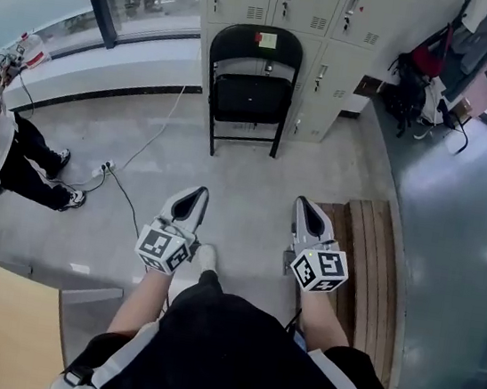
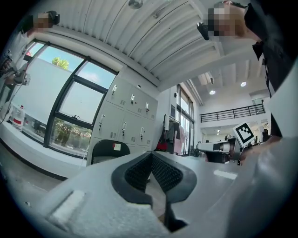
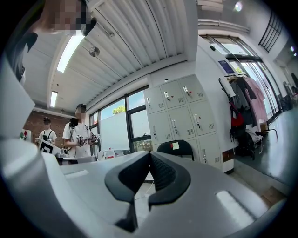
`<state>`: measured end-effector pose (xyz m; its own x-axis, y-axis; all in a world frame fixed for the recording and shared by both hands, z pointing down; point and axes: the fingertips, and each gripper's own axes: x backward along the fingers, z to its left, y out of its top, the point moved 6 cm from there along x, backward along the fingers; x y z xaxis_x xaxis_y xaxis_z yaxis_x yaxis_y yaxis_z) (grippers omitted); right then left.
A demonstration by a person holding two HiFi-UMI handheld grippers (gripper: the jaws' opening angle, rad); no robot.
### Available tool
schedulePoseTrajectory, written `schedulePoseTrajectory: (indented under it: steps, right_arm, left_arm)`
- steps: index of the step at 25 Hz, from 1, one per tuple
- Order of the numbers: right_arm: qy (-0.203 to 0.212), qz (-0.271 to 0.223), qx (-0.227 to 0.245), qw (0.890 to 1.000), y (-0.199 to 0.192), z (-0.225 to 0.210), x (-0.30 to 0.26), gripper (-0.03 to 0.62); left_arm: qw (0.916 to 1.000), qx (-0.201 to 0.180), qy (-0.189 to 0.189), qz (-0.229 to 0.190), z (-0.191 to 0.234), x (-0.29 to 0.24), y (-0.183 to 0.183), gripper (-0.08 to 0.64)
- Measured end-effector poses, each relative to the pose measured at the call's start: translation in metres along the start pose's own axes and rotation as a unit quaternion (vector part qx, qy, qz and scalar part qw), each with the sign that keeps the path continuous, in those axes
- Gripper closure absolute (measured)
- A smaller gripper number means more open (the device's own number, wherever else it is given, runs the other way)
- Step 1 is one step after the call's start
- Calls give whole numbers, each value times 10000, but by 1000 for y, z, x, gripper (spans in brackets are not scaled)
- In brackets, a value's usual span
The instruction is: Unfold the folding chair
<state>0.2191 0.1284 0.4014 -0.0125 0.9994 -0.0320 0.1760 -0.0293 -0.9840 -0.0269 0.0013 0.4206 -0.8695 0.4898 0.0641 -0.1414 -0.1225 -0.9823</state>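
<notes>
A black folding chair [image 1: 250, 87] stands folded flat against the grey lockers, a small red and yellow label on its backrest. It shows small and distant in the left gripper view [image 2: 109, 149] and the right gripper view [image 3: 176, 148]. My left gripper [image 1: 199, 194] is held out level toward it, shut with nothing between the jaws [image 2: 151, 155]. My right gripper [image 1: 303, 203] is alongside, also shut and empty [image 3: 150, 155]. Both are well short of the chair, with bare floor between.
Grey lockers [image 1: 288, 7] back the chair. A low wooden slatted bench [image 1: 369, 261] lies at the right. A cable and power strip [image 1: 108, 166] cross the floor at left, near a person [image 1: 15, 157]. Clothes and bags [image 1: 440, 73] hang at the far right. A wooden tabletop [image 1: 9, 327] is near left.
</notes>
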Motion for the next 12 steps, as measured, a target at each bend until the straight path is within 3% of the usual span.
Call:
schedulePoseTrajectory:
  steps: [12]
  right_arm:
    - [24,136,75,9999,15,-6,-152,588]
  left_arm:
    - [9990,-7,-349,-269,117,-89,32,561]
